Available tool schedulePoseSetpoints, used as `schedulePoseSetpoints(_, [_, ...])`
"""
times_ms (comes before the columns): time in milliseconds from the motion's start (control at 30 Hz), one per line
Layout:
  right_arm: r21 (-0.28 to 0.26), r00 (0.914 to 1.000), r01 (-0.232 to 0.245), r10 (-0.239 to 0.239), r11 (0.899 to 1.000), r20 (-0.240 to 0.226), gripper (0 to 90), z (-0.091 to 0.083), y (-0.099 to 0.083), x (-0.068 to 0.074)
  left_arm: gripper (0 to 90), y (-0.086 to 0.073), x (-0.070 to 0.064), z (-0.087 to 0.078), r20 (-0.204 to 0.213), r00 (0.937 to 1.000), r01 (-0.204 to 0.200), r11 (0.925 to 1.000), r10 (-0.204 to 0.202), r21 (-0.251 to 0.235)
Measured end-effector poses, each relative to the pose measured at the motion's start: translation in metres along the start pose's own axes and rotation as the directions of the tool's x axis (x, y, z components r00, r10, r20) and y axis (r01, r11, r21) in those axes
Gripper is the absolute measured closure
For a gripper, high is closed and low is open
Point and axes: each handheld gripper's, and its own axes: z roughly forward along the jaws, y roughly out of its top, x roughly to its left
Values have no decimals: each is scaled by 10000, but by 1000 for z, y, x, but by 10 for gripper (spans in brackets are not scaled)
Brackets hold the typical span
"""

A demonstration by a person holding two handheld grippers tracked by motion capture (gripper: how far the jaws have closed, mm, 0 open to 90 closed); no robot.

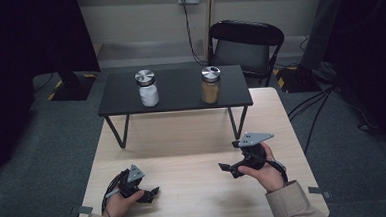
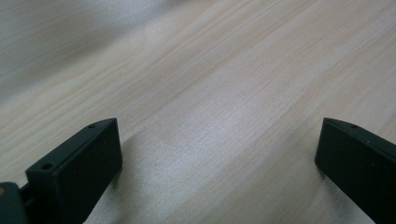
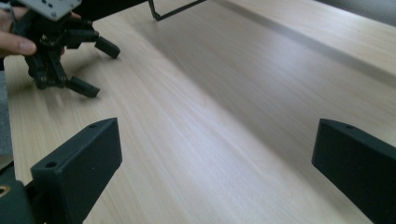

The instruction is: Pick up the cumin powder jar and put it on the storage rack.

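On the light wood table (image 1: pixel 182 139), high view: left gripper (image 1: pixel 153 193) sits low near the front-left corner, held in the person's left hand (image 1: pixel 118 205), jaws spread and aimed toward table centre. Right gripper (image 1: pixel 227 169) is held in the right hand (image 1: pixel 267 174) at the front-right, grey plate on top, jaws spread and aimed left toward the other gripper; the two are well apart with bare wood between. Neither holds anything. A small black shelf (image 1: pixel 181 104) on wire legs stands across the far part of the table; on it, a jar of white powder (image 1: pixel 147 89) left of centre and a jar of tan powder (image 1: pixel 210 85) right of centre, both upright with metal lids, well apart from each other and from both grippers. A black chair (image 1: pixel 245 45) stands behind the table. Left gripper view: two black jaws wide apart, close above the wood grain, nothing between. Right gripper view: own jaws wide apart over bare wood; the left gripper (image 3: pixel 91 67) shows upper left, jaws open, tips near or on the table, can't tell which; a shelf leg (image 3: pixel 173 11) at top.
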Motion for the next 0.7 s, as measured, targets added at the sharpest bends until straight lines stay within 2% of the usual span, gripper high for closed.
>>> schedulePoseSetpoints(300, [-22, 9999, 42, -42, 10000, -135, 7, 4, -22, 1, 0, 0, 0, 0, 2, 10000, 1, 10000, -1, -6])
schedulePoseSetpoints(467, [161, 9996, 137, -133, 9998, -248, 6, 8, -34, 2, 0, 0, 0, 0, 0, 10000, 2, 10000, -2, -3])
schedulePoseSetpoints(700, [163, 9998, -42, 46, 9999, -207, 7, 9, -48, 0, 0, 0, 0, 0, 2, 10000, -7, 10000, 7, -2])
